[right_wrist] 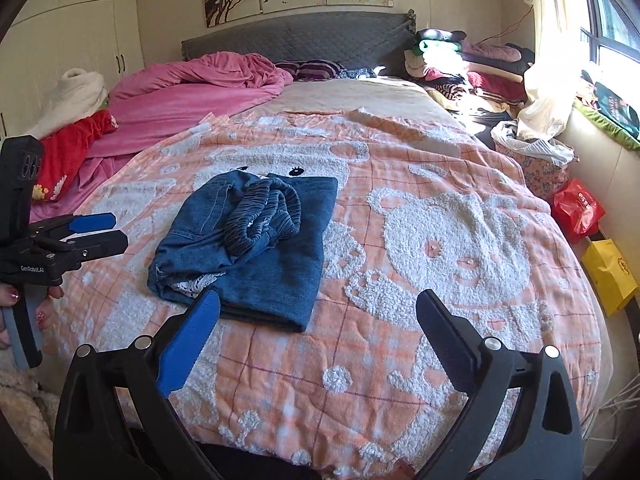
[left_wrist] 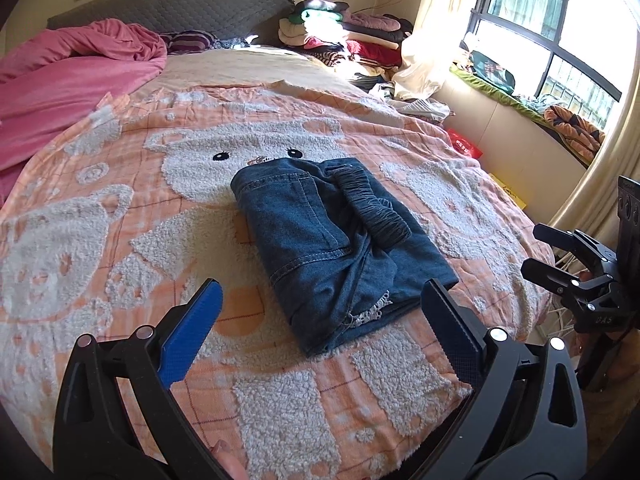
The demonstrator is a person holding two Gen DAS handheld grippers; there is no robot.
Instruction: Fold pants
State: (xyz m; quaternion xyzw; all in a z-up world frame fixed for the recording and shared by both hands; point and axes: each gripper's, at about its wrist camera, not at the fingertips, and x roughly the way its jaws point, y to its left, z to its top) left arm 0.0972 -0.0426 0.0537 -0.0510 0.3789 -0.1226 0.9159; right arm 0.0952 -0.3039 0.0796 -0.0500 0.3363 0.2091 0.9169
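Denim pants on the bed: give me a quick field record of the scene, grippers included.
item: dark blue denim pants, folded into a compact bundle, elastic waistband bunched on top
surface: orange-pink bear-pattern fleece blanket on the bed
left gripper: open, nothing between the jaws, clear of the pants
right gripper: open, nothing between the jaws, clear of the pants
contact: neither gripper touches the pants
background: crumpled pink quilt near the grey headboard; stacked clothes by the window
fold status: looks finished, slightly untidy
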